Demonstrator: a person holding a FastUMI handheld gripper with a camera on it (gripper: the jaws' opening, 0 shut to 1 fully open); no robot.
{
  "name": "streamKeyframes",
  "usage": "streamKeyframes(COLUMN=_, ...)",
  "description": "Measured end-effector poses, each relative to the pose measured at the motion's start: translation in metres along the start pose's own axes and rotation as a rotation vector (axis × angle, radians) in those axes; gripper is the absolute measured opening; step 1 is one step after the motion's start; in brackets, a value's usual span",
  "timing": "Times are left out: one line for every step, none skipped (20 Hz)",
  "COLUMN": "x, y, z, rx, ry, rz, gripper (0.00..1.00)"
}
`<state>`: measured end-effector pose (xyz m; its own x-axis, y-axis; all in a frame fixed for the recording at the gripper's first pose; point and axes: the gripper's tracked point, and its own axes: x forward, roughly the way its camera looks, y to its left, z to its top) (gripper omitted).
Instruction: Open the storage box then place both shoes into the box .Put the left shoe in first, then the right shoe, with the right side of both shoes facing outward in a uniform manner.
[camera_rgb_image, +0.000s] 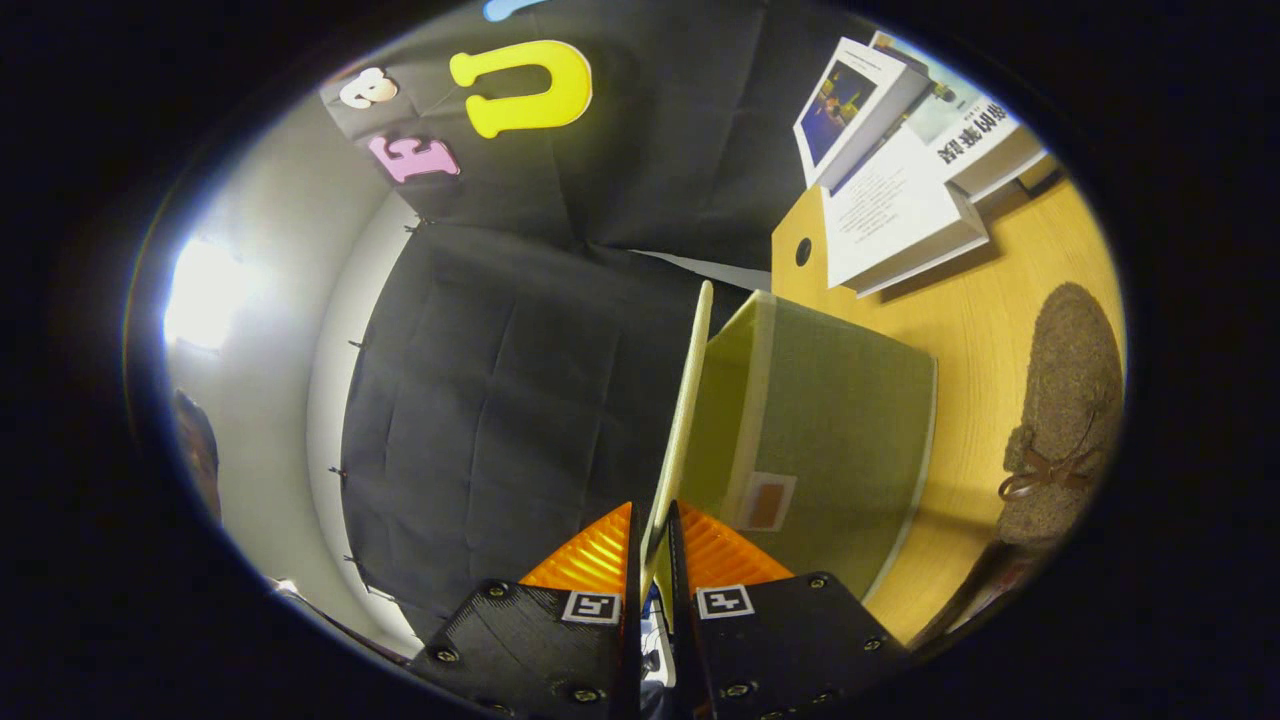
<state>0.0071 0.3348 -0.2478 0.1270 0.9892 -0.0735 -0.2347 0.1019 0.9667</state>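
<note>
You had a matt translucent plastic storage box (840, 430), a fuzzy felt-like shoe (1065, 400), smooth wooden table (1010, 300), glossy paper books (900, 210).

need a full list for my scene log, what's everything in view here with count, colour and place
translucent green plastic storage box: one, green with pale edges, on the table just beyond the fingers
thin cream lid panel of the box: one, cream, swung open edge-on, running from between the fingers to the box's far corner
fuzzy brown shoe with a bow: one, brown, on the table on the far side of the box from the lid
stacked books: about three, mostly white covers, on the table past the box
wooden table: one, yellow-tan, under the box, shoe and books
gripper: one, fingers shut on the lid's near edge
</note>
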Motion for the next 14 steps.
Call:
streamKeyframes(x=0.002, y=0.009, z=0.002, rx=-0.015, ry=0.002, rz=0.007, gripper=0.13)
streamKeyframes(x=0.005, y=0.016, z=0.003, rx=-0.033, ry=0.006, rz=0.006, gripper=0.14)
streamKeyframes(x=0.009, y=0.024, z=0.005, rx=-0.05, ry=0.012, rz=0.006, gripper=0.13)
streamKeyframes(x=0.013, y=0.034, z=0.007, rx=-0.067, ry=0.016, rz=0.007, gripper=0.14)
streamKeyframes(x=0.019, y=0.043, z=0.01, rx=-0.085, ry=0.02, rz=0.009, gripper=0.14)
streamKeyframes(x=0.024, y=0.054, z=0.012, rx=-0.108, ry=0.023, rz=0.011, gripper=0.14)
streamKeyframes(x=0.031, y=0.063, z=0.016, rx=-0.138, ry=0.02, rz=0.011, gripper=0.14)
streamKeyframes(x=0.04, y=0.073, z=0.017, rx=-0.168, ry=0.026, rz=0.014, gripper=0.13)
streamKeyframes(x=0.05, y=0.083, z=0.019, rx=-0.196, ry=0.034, rz=0.016, gripper=0.13)
streamKeyframes(x=0.059, y=0.092, z=0.018, rx=-0.217, ry=0.047, rz=0.017, gripper=0.14)
streamKeyframes(x=0.07, y=0.1, z=0.017, rx=-0.235, ry=0.06, rz=0.018, gripper=0.14)
streamKeyframes(x=0.081, y=0.106, z=0.018, rx=-0.251, ry=0.07, rz=0.017, gripper=0.14)
streamKeyframes(x=0.093, y=0.11, z=0.018, rx=-0.257, ry=0.083, rz=0.017, gripper=0.14)
streamKeyframes(x=0.106, y=0.115, z=0.015, rx=-0.259, ry=0.095, rz=0.019, gripper=0.14)
